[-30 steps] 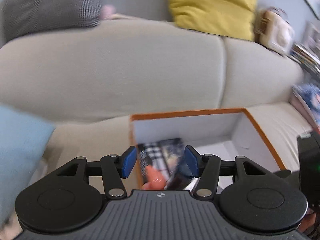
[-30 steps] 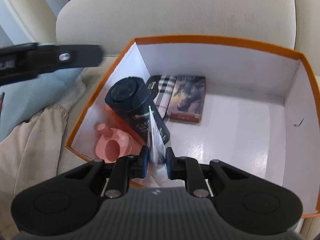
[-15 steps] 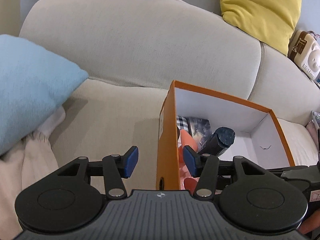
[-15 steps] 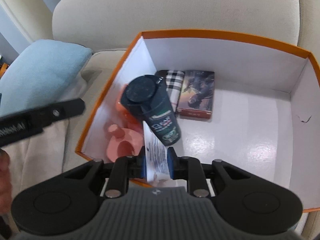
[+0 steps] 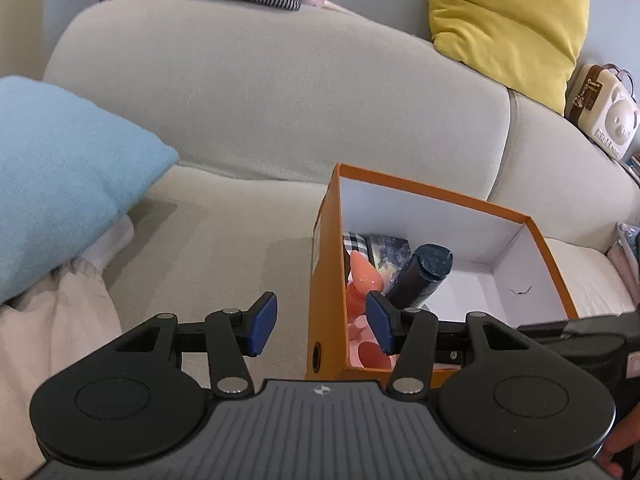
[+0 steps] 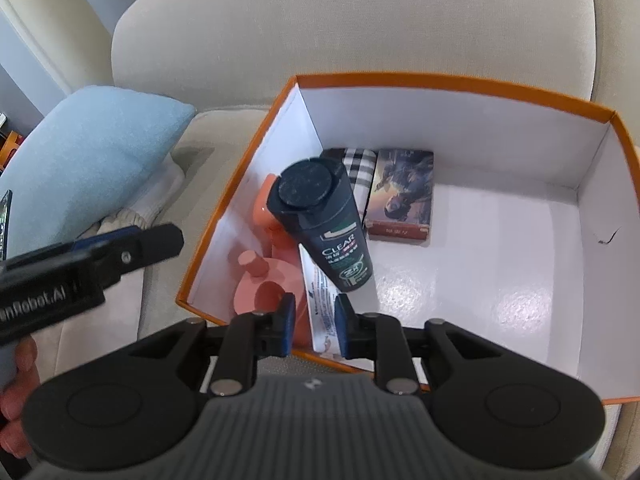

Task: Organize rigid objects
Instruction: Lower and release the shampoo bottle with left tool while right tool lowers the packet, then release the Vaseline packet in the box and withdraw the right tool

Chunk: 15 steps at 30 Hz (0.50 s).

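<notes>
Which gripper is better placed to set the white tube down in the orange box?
Right. The right gripper has the white tube between its fingers, low over the orange box beside the dark shampoo bottle. The left gripper is open, holds nothing, and straddles the box's left wall.

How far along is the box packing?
Done: the Clear bottle, plaid case, card box and pink plastic pieces sit in the orange box. In hand: the right gripper has a white tube between its fingers at the near wall. The left gripper is open, empty. Left: nothing else loose shows.
</notes>
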Tool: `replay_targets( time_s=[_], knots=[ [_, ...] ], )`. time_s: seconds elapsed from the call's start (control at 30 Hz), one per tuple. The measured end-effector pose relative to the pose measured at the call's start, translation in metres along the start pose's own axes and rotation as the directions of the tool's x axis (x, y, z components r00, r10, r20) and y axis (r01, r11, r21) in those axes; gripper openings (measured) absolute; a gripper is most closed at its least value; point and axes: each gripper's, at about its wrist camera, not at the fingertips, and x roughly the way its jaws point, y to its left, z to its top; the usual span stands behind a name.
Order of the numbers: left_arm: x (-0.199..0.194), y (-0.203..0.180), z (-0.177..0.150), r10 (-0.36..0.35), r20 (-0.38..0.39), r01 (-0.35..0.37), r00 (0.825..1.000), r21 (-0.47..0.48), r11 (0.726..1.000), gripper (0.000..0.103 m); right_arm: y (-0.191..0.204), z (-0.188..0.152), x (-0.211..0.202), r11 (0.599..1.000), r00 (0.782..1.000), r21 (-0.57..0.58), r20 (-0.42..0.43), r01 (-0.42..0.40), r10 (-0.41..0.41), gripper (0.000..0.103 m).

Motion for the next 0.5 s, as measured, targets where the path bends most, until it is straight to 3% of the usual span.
replay_targets(
  time_s=[0.1,0.27,0.43,0.5],
  knots=[
    [-0.011,-0.008,-0.004,-0.001,0.024,0.001,1.000,0.019,1.000,0.060,0.002,-0.001,-0.015,1.000,0.999,-0.017,0.040,0.018,-0.018,0.035],
    [-0.030,-0.022,-0.014,-0.041,0.059,0.040,0.997,0.028,0.999,0.060,-0.002,-0.010,-0.050,0.999,0.990,-0.006,0.132,0.044,-0.043,0.037],
    [-0.048,-0.045,-0.029,-0.071,0.105,0.061,0.992,0.091,0.994,0.062,-0.015,-0.030,-0.092,0.996,0.963,0.035,0.255,0.085,-0.091,0.040],
    [-0.052,-0.052,-0.035,-0.083,0.109,0.071,0.991,0.117,0.991,0.064,-0.019,-0.043,-0.109,0.992,0.946,0.034,0.300,0.118,-0.123,0.048]
  ],
)
